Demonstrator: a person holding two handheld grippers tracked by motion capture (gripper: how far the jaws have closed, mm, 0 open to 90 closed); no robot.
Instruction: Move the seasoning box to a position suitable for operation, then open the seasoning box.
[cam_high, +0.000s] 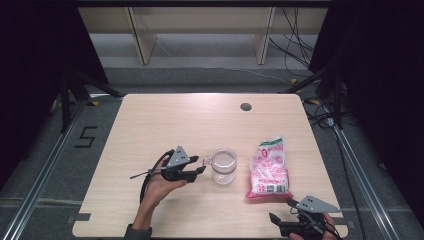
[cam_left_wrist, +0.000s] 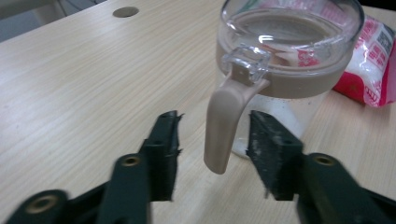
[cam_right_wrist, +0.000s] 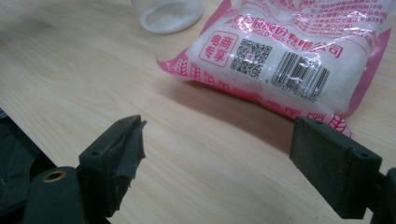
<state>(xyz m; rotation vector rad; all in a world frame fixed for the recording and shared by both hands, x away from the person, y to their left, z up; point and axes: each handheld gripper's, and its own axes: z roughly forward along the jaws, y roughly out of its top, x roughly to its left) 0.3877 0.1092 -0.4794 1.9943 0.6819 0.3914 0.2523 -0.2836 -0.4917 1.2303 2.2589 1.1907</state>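
Left tool sits in my left hand near the middle of the bench, jaws spread apart w/ the jug's beige handle hanging between them. Neither jaw touches the handle in the left gripper view; there's a gap on both sides. The jug is clear, w/ a beige band under a see-through lid, and stands upright just right of that tool. Some white grains lie at its bottom, sugar or salt maybe, can't tell.

Right tool is in my right hand at the near right corner of the bench, jaws wide open and holding nothing. Just ahead of it lies a pink-and-white bag of white grains, flat on the bench, barcode and QR code end toward me. The bag is beside the jug, on its right, w/ a strip of bare wood between them.

A round cable hole sits near the far edge of the bench.
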